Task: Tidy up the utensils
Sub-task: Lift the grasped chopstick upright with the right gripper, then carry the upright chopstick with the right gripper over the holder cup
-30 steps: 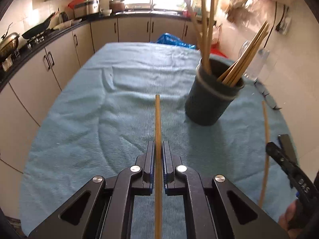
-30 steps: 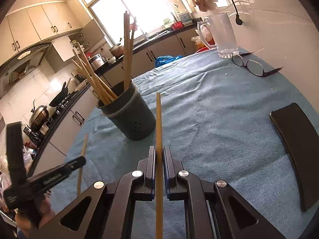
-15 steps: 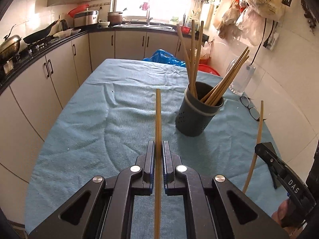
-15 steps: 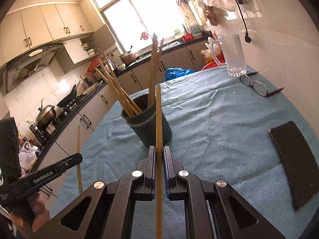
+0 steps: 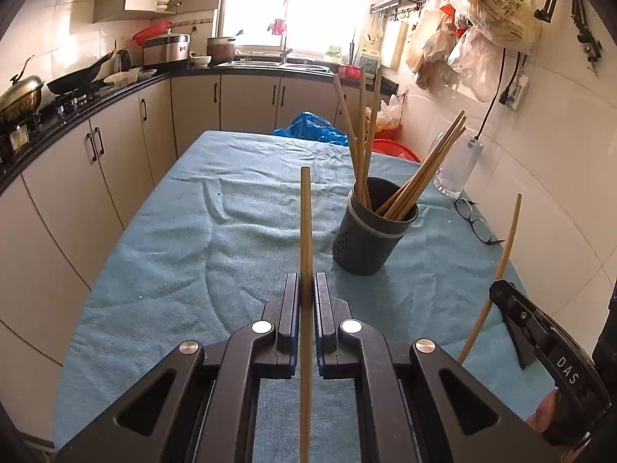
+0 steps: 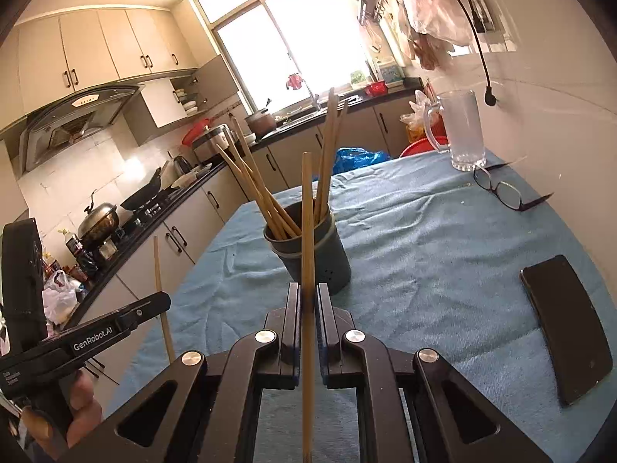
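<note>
The left gripper [image 5: 306, 289] pinches a slim wooden chopstick [image 5: 305, 231] between its black jaws; the right gripper [image 6: 307, 297] clamps a second chopstick [image 6: 307, 223] likewise. Beyond both, on the rumpled blue terry cloth [image 5: 193, 250], stands a round dark perforated holder [image 5: 370, 239] bristling with bamboo chopsticks [image 5: 420, 169]

1. "DAS" stands in white letters on the black body of the right gripper [image 5: 501, 293], seen from the left wrist view.
2. "GenRobot.AI" stands in white on the black arm of the left gripper [image 6: 162, 303], seen from the right wrist view.
3. Smaller white lettering sits lower on that same arm, too small to read.
4. Green print on the hanging plastic bag [image 5: 501, 4] is too blurred to read.
</note>
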Action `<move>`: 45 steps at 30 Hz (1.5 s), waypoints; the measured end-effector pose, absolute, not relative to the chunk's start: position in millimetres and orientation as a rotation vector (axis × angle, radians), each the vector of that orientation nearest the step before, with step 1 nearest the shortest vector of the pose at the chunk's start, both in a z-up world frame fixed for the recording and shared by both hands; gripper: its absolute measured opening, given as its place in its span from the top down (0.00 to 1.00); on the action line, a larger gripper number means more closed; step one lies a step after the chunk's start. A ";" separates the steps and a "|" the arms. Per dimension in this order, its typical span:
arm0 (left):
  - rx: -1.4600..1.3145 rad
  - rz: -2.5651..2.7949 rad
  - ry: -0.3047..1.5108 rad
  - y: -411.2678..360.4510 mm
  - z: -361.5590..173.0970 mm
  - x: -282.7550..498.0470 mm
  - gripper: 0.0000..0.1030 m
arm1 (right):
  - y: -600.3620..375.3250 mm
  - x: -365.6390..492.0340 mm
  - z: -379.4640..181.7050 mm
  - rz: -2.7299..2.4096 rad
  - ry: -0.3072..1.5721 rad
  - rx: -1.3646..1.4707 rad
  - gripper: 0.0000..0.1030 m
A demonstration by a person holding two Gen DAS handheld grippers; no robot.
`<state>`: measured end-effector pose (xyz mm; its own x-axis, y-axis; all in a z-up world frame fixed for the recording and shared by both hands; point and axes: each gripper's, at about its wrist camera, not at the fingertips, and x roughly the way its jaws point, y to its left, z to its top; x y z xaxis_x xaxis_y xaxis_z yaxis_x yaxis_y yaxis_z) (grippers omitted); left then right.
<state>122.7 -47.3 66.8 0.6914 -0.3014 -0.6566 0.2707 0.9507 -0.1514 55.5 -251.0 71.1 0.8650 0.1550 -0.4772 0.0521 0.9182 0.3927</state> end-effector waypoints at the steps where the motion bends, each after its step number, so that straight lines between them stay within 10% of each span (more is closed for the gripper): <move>1: -0.043 -0.321 0.738 -47.4 67.8 121.6 0.94 | -251.2 54.8 71.3 0.057 0.525 0.407 0.92; 45: -0.022 -0.321 0.653 -45.6 90.6 91.6 0.94 | -244.0 34.7 91.6 0.062 0.475 0.396 0.93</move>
<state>91.6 -45.6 90.6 0.7466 -0.3000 -0.5937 0.2863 0.9506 -0.1203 34.7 -244.0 91.6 0.8889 0.1492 -0.4331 0.0331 0.9221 0.3854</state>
